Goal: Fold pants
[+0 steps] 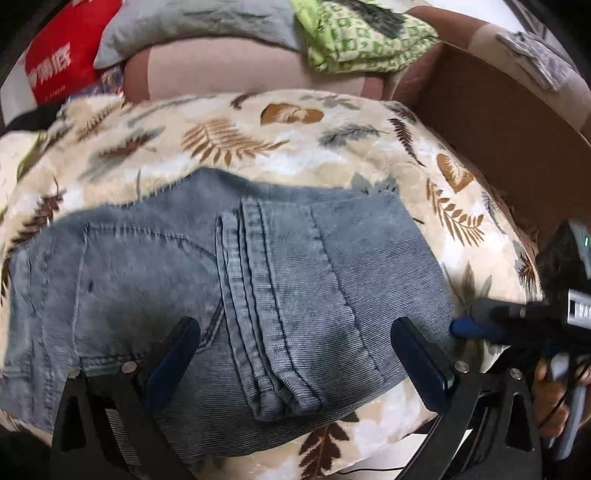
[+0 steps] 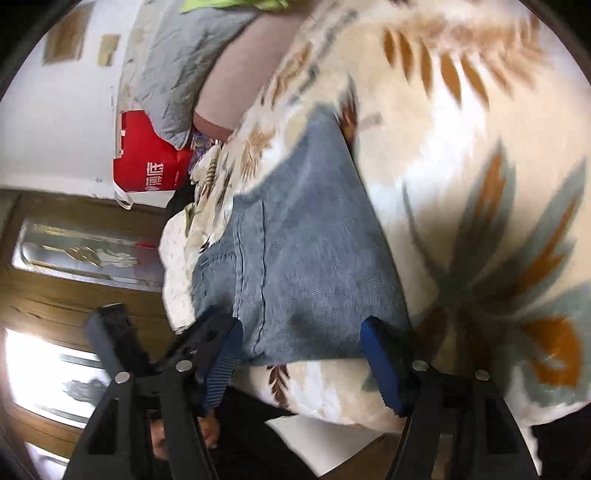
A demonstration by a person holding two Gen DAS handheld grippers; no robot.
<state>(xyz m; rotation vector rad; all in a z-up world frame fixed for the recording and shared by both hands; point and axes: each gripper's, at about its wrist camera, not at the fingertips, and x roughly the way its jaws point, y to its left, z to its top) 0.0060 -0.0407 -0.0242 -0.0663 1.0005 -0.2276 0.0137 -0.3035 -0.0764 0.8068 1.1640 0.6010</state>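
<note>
A leaf-patterned blanket [image 1: 332,155] covers the bed, with a grey pillow [image 1: 192,26], a red bag [image 1: 62,62] and a cardboard box [image 1: 498,122] behind. The jeans [image 1: 229,288] lie folded on the blanket. The left gripper [image 1: 295,343] hovers spread wide above them; the right gripper [image 2: 301,350] gapes at their edge, holding nothing.

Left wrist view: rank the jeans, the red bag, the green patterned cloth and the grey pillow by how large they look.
1. Jeans, largest by far, though nearest the camera.
2. Grey pillow.
3. Green patterned cloth, close to the pillow in apparent size, so that order is unsure.
4. Red bag, cut off by the frame edge.
</note>
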